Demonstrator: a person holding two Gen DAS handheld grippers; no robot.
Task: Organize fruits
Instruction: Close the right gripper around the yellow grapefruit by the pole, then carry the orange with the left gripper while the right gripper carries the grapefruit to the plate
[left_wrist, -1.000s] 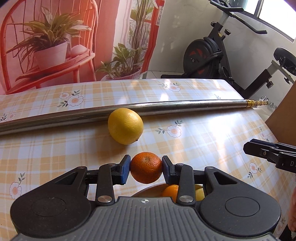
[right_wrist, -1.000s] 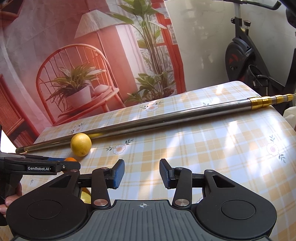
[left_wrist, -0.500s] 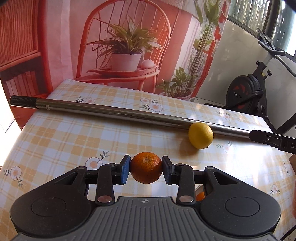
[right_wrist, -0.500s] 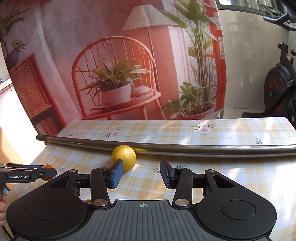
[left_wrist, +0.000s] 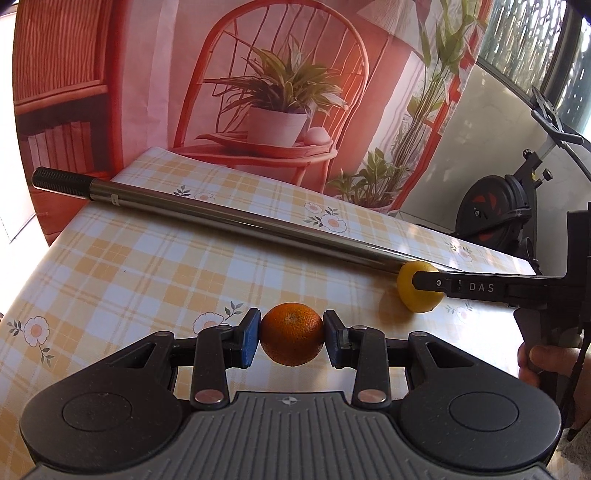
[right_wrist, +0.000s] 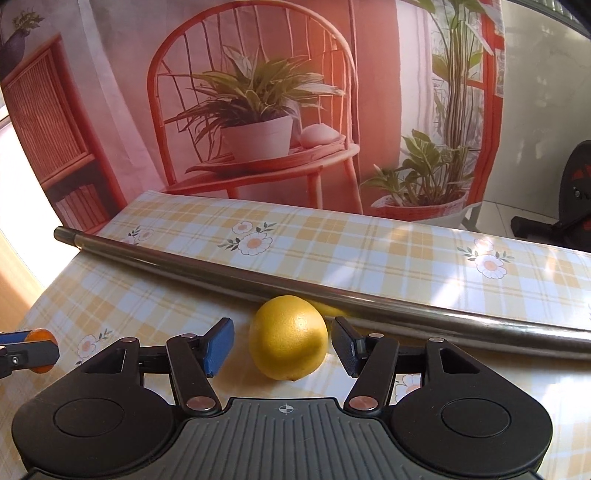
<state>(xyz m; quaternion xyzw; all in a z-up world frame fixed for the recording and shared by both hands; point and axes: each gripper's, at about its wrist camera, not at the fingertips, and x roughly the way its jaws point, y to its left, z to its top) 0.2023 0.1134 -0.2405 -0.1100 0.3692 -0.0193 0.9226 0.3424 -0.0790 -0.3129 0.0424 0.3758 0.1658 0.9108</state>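
An orange (left_wrist: 291, 334) hangs above the checked tablecloth, with my left gripper (left_wrist: 291, 335) shut on it, blue pads pressing both sides. A yellow lemon (right_wrist: 289, 339) rests on the table against a long metal pole (right_wrist: 332, 291). My right gripper (right_wrist: 282, 345) straddles the lemon; its jaws are opening and gaps show between pads and fruit. In the left wrist view the lemon (left_wrist: 419, 295) lies at the right, partly hidden by a right gripper finger (left_wrist: 465, 287). In the right wrist view the orange (right_wrist: 40, 336) peeks out at the far left.
The metal pole (left_wrist: 240, 221) with a black grip crosses the table diagonally. The table (left_wrist: 110, 266) drops off at the left and far edges. A printed backdrop of a chair and plants hangs behind. An exercise bike (left_wrist: 498, 210) stands at the right. A hand (left_wrist: 543, 363) holds the right gripper.
Both hands swung leftward across the table. The right gripper's jaws widened and came around the lemon. The left gripper kept the orange and left the bowl out of view.
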